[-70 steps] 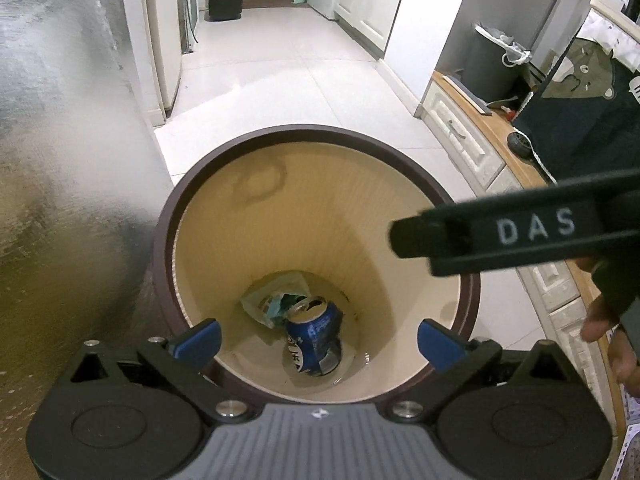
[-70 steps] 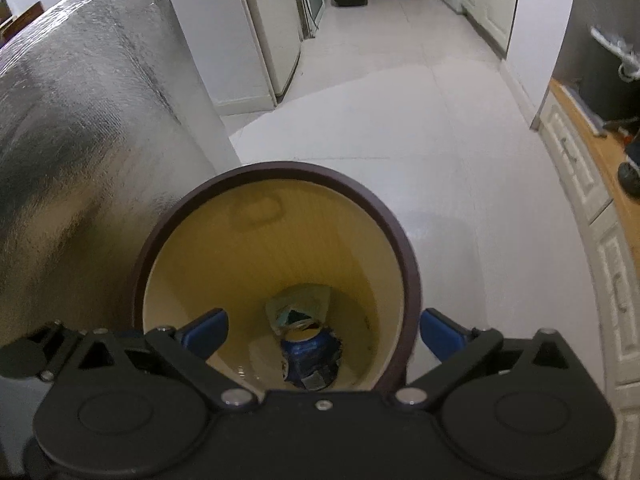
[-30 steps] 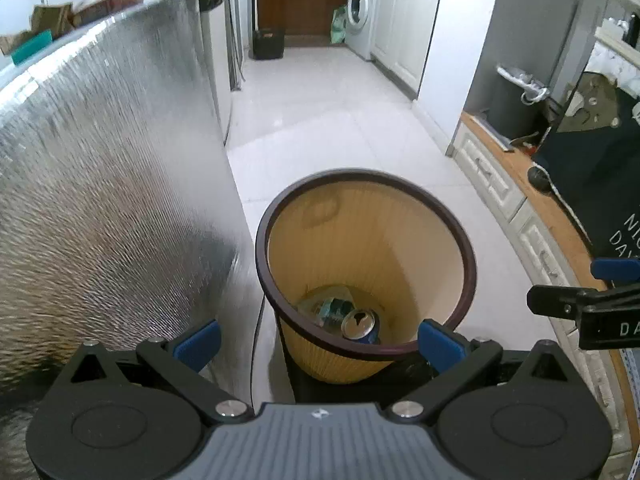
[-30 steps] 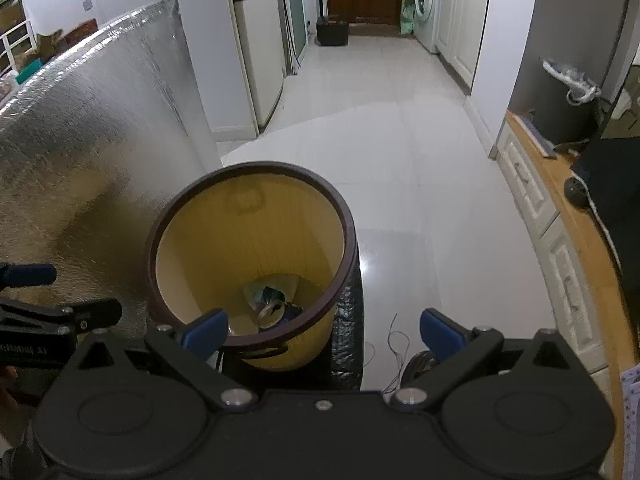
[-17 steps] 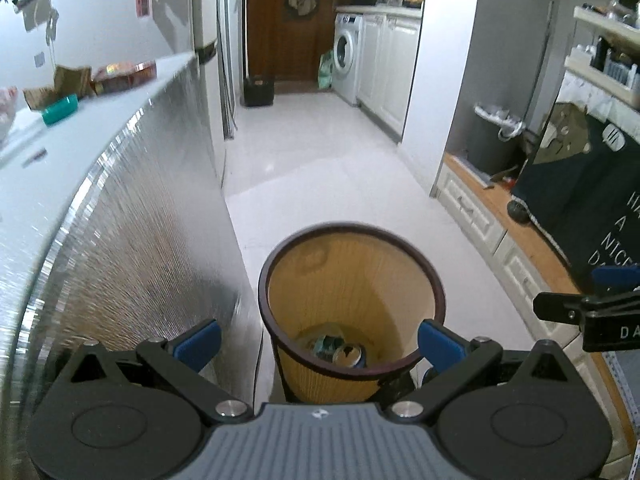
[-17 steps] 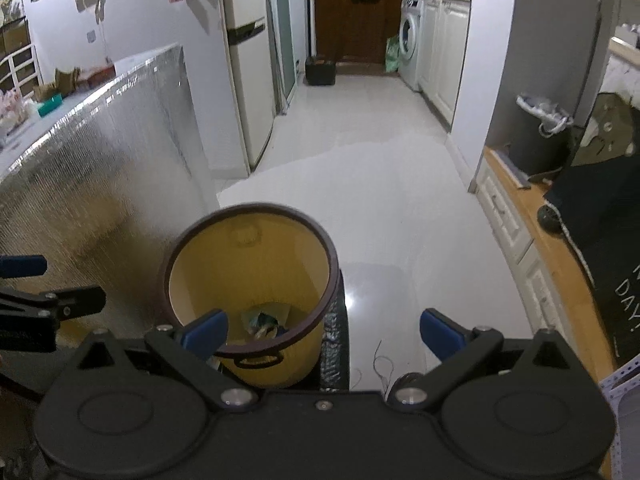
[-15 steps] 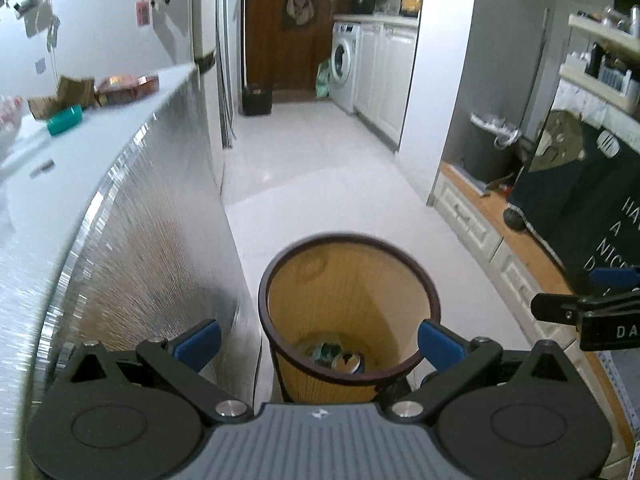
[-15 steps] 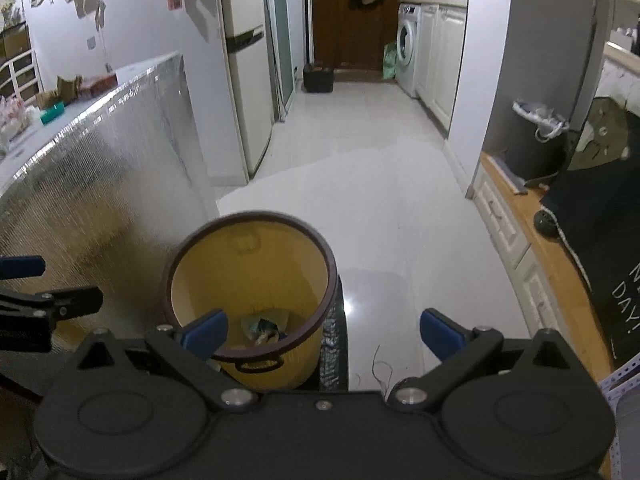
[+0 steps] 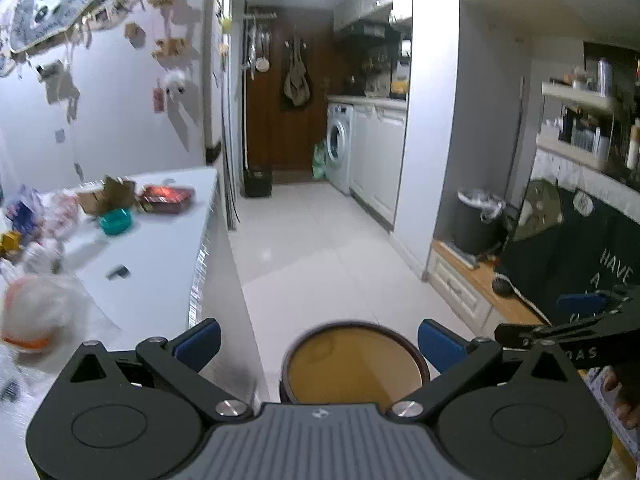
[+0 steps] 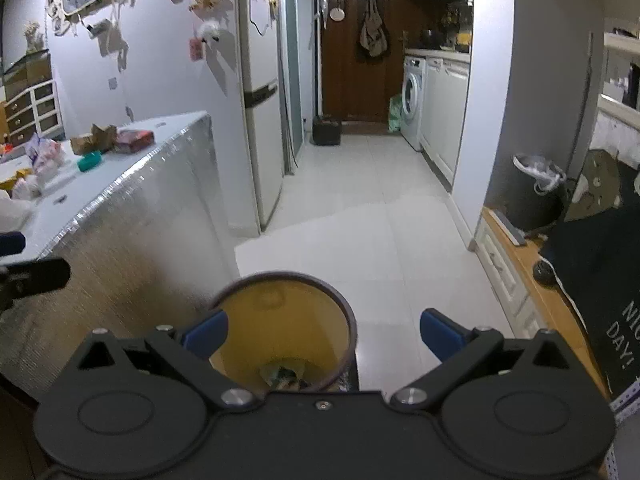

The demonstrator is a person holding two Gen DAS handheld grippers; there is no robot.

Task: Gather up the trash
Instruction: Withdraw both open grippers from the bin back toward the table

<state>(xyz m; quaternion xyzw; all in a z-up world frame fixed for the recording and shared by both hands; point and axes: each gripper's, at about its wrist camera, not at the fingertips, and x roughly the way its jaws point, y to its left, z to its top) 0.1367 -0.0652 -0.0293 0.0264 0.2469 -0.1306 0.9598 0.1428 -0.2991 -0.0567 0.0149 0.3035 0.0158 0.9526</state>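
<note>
Bin (image 9: 354, 360) on the floor low and near, just right of the foil-sided counter (image 9: 152, 256), scraps (image 10: 285, 374) at its bottom, left gripper (image 9: 318, 338) wide and empty above it, right gripper (image 10: 324, 330) wide and empty too, litter (image 9: 116, 200) on the counter's far end

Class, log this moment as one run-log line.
left gripper: open, empty | right gripper: open, empty | bin: below, trash inside | table: litter waiting
</note>
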